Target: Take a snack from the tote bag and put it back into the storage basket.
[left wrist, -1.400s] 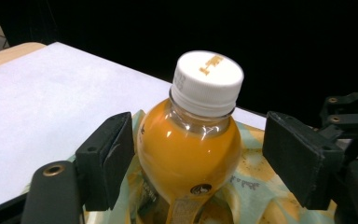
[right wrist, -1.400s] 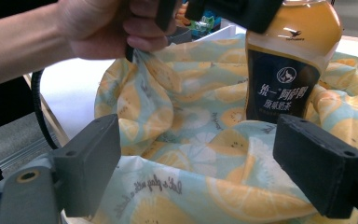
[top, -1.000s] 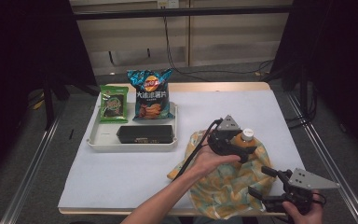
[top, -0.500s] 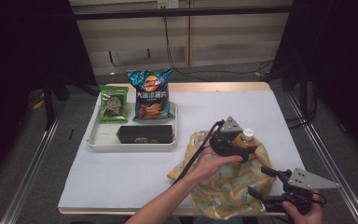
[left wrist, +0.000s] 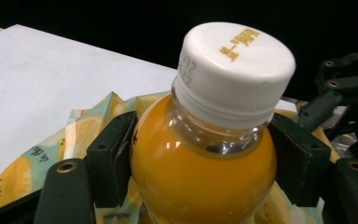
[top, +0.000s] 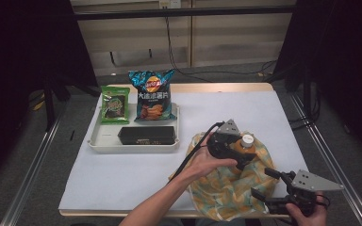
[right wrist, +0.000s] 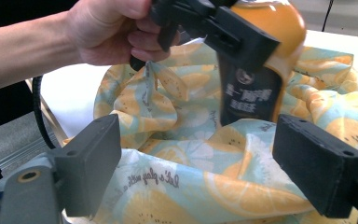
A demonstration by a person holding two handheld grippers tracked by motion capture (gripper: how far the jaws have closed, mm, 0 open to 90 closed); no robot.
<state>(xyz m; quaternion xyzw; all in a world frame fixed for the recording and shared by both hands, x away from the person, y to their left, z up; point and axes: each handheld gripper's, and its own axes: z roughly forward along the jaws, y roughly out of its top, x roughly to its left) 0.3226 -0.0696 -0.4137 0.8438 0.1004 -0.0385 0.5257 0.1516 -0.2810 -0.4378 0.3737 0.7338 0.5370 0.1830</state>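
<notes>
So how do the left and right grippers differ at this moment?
The left gripper is shut on the orange juice bottle, jaws pressed to its shoulder; the right gripper is open, holding nothing. The left sits over the middle of the lemon-print cloth, the right at its near edge. Both are hand-held.

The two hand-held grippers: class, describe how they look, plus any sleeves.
Each hand-held gripper, left and right, is black with two blocky padded jaws and a grey three-cornered plate on top. A black cable trails from the left one. Both forearms are bare, with no sleeves visible.
</notes>
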